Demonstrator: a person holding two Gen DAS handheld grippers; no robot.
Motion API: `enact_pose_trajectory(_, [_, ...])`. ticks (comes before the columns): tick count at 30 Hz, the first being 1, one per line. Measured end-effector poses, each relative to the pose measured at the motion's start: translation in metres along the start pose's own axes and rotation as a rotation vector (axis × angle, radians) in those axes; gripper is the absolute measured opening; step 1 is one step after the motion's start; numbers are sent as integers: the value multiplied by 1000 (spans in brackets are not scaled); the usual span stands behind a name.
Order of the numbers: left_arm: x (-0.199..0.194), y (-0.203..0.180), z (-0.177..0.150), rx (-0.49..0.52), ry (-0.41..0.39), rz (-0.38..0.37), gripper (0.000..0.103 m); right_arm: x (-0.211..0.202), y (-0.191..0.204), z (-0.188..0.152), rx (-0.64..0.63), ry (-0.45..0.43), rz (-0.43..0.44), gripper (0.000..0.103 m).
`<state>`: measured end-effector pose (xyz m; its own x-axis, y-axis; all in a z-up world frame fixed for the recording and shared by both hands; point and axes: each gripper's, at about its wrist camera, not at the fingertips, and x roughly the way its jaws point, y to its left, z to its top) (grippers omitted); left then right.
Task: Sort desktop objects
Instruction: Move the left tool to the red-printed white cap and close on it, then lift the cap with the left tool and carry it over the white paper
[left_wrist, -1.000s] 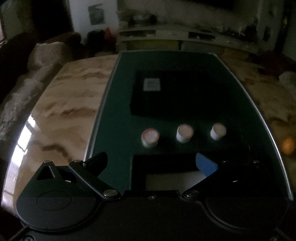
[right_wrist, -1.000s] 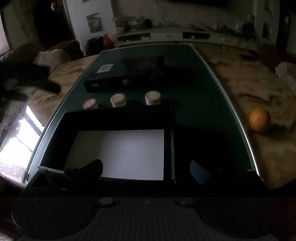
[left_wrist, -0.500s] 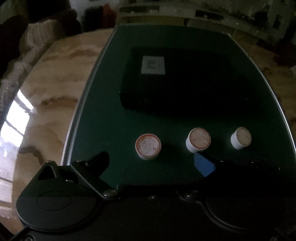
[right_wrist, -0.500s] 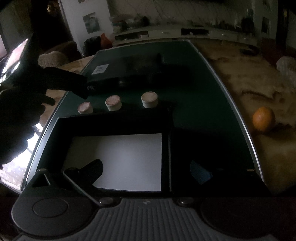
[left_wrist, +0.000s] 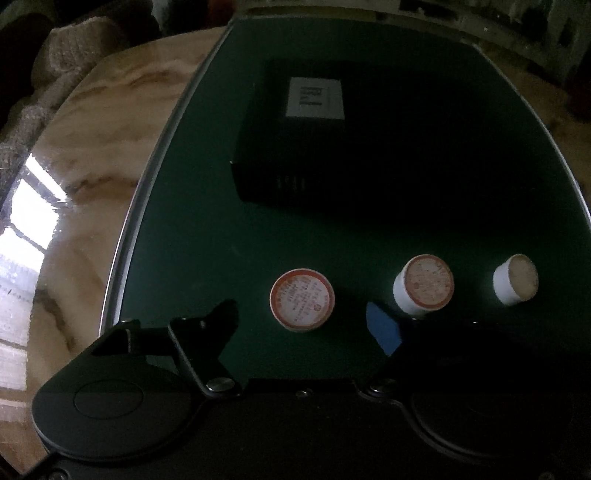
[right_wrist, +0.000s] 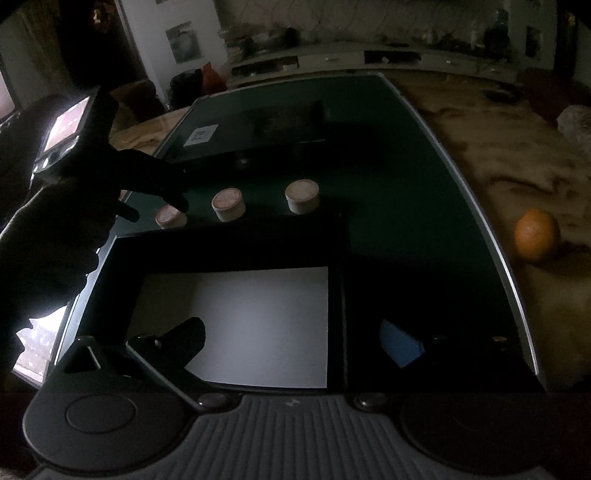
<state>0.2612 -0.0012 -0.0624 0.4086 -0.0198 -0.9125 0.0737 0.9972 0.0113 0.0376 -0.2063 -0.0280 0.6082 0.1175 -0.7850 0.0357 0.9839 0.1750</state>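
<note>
Left gripper hangs low over the dark green mat, its fingers spread wide and holding nothing. The leftmost cap, white with a red-ringed printed top, stands right between the two fingers, not touched by either as far as the view shows. The blue-padded finger sits just beside the middle cap, which looks tilted in this fisheye view. The third cap, with a plain pale top, stands further along the same row, toward the mat's right edge.

Beyond the row, toward the far edge of the worktop, a black box with a white label lies flat on the mat.

From the right wrist view, the right gripper hovers over an open black tray with a white floor, at the near edge of the mat. Its fingers are apart too, nothing between them. The three caps line up just past the tray's far wall, and the left gripper comes in dark from the left edge, its tip over the leftmost one.

An orange rests on the marbled worktop off the mat's right edge, well apart from the caps. The pictures are dim; the print on the caps is unreadable.
</note>
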Motion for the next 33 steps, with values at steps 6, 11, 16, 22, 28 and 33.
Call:
enact_pose_trajectory(6, [12,1,3,-16,22,8,63,5,2,0,-4,-4,-2,103])
enact_pose_trajectory(11, [19,0,4,-15,32,11,56,8,-1,0,0,2,-2,103])
enact_pose_trajectory(16, [21,-1,4,-2,30,29,48,9,-3,2,4,1,0,103])
enact_pose_trajectory(22, [23,-2,5,-2,31,28,41,10,-4,2,3,2,5,103])
enact_pose_trajectory(28, [20,-2,3,-2,20,30,41,7,-4,0,2,1,5,103])
enact_pose_trajectory(33, [14,2,2,-16,11,27,41,6,-3,0,2,-1,8,103])
